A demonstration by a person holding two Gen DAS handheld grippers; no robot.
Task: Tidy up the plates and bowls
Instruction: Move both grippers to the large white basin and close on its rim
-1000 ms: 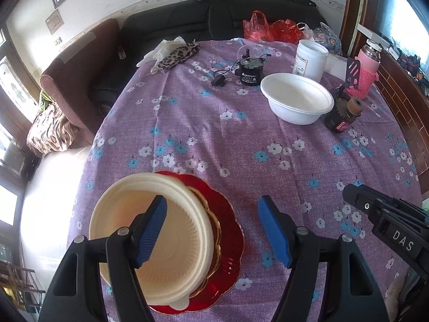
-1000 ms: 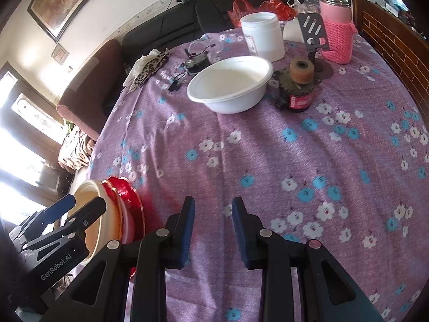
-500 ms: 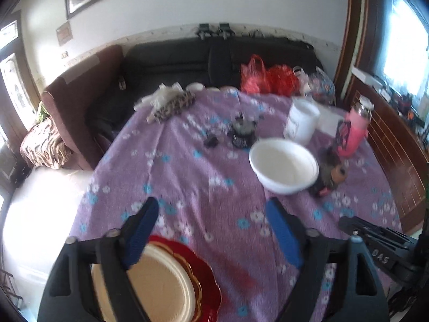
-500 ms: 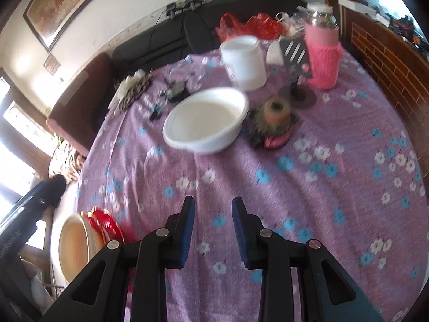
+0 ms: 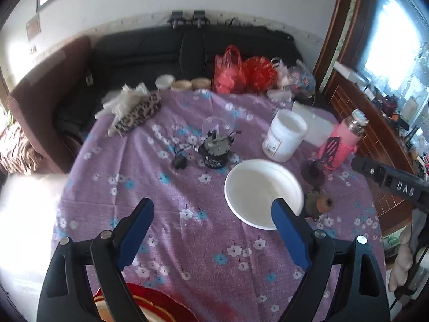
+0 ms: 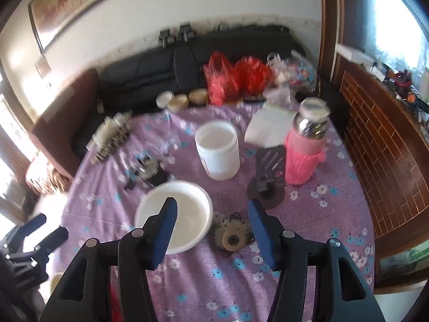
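**Both grippers empty above the table, white bowl ahead**

Left wrist view, left to right:
- Brown armchair point(image 5: 48, 102) at the far left, off the table.
- Leopard-print pouch point(image 5: 139, 114) on the purple flowered tablecloth point(image 5: 166, 193), far-left part of the table.
- Red plate point(image 5: 158, 308) at the bottom edge, only its rim showing, below the left finger of the left gripper point(image 5: 211, 214).
- Left gripper: jaws wide apart, nothing between the blue pads, only cloth behind them.
- Small black gadget with wires point(image 5: 215, 149) near the table centre.
- White bowl point(image 5: 264, 191), upright, empty, right of centre. The right finger overlaps its near rim in the picture; contact can't be confirmed, it looks like the finger is above it.
- White jar point(image 5: 284, 139) just behind the bowl.
- Small dark bottle with a round cap point(image 5: 320, 204) just right of the bowl.
- Pink-sleeved flask point(image 5: 346, 141) farther right, then the other gripper's black body at the right edge.

Right wrist view, left to right (blurred):
- Left gripper's body at the lower-left edge.
- Right gripper point(image 6: 211, 220): jaws opening, roughly half spread, holding nothing. Left pad overlaps the bowl in the picture; the bottle shows in the gap.
- Jar, a black stand point(image 6: 268, 174) and the flask stand beyond.
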